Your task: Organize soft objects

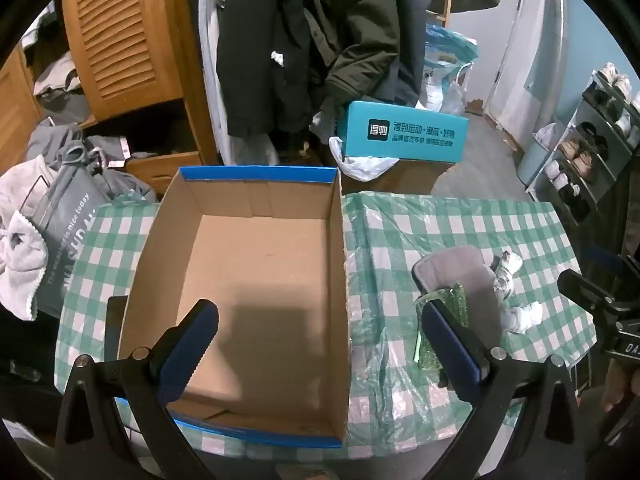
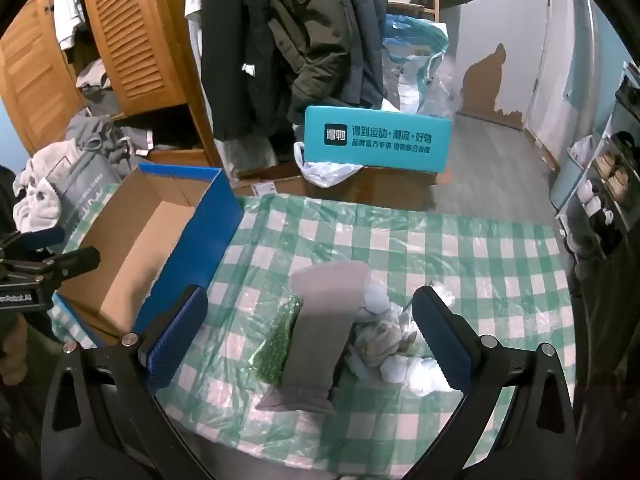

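Observation:
An empty cardboard box with a blue rim (image 1: 256, 208) (image 2: 218, 216) stands on the left of the checked table. My left gripper (image 1: 316, 354) is open, one finger over the box, the other over the table to its right. A grey sock (image 2: 324, 328) (image 1: 452, 272) lies flat on the cloth. A green bubble-wrap piece (image 2: 278, 344) (image 1: 452, 300) lies along its left side. White crumpled socks (image 2: 404, 352) (image 1: 516, 304) lie on its right. My right gripper (image 2: 310, 340) is open and empty, its fingers on either side of this pile, above it.
The table has a green-white checked cloth under clear plastic (image 2: 460, 248). Behind it stand a teal box (image 2: 376, 140) on cartons, hanging coats, a wooden wardrobe (image 1: 120, 40) and laundry at the left. A shoe rack (image 1: 592, 140) stands at the right.

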### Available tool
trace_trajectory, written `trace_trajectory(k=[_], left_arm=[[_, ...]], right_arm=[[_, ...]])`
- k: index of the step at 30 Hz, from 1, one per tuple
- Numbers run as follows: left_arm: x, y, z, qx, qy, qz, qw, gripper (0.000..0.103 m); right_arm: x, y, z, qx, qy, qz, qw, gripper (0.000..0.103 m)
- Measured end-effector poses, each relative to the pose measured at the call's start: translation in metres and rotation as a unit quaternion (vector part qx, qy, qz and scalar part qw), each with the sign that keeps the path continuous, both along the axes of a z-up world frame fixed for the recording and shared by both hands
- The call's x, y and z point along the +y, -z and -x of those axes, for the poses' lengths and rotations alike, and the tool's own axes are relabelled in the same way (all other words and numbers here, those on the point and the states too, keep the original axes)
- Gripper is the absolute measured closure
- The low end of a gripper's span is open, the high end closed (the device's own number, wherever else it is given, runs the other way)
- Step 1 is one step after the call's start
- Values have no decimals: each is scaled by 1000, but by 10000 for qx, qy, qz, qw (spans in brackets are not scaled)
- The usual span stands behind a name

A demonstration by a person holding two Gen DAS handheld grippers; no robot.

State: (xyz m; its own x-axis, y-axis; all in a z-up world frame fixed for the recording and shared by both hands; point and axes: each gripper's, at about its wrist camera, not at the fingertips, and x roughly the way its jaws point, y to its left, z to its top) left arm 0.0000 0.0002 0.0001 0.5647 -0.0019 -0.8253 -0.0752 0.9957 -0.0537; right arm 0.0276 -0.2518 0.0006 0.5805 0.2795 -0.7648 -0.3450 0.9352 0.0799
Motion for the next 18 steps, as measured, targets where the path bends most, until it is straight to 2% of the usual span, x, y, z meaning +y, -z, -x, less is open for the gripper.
trace_trajectory(k=[10, 18], left_arm=[[-10, -1, 1, -54, 234, -70, 9997, 0], [-11, -2, 2, -112, 233, -153, 9995, 0]], right_arm=[[-1, -1, 0, -15, -5, 3, 10000, 2], [-1, -1, 0, -15, 0, -2, 10000, 2]])
